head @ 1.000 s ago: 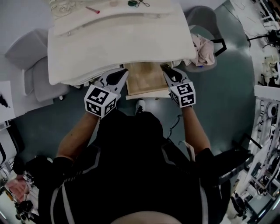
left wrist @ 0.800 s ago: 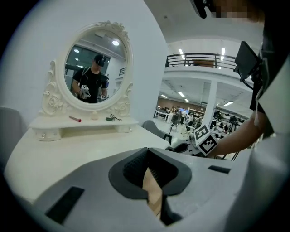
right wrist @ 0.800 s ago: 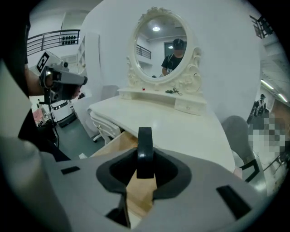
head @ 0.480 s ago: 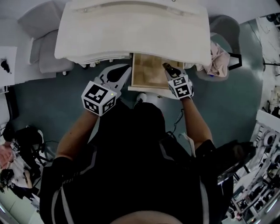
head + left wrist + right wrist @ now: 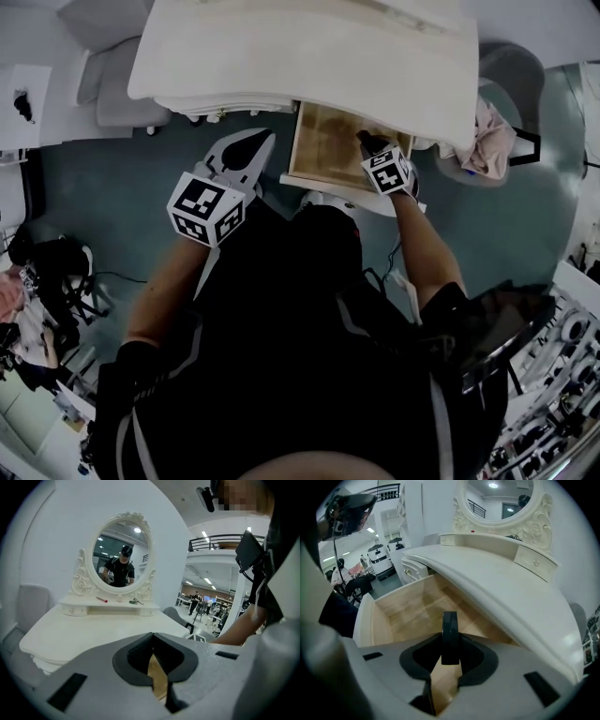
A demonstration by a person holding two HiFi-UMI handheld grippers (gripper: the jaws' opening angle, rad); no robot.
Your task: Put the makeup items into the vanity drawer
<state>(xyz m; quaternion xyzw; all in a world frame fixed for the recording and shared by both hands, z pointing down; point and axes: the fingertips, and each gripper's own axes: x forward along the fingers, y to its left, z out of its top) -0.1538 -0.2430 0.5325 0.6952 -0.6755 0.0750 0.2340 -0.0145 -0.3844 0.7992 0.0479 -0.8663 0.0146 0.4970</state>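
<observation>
Right tool (image 5: 449,656): clamping a flat black makeup item (image 5: 450,625) edge-on and hanging it above the open vanity drawer (image 5: 398,611) at frame centre, tilting down, probably for lowering it inside.
Left tool (image 5: 152,639): jaws together, carrying nothing, standing clear beside the drawer.

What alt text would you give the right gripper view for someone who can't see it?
The right gripper clamps a slim black item edge-on above an open wooden drawer. A white vanity top overhangs the drawer, with an ornate mirror behind.

Black top (image 5: 291,375) with pale piping
</observation>
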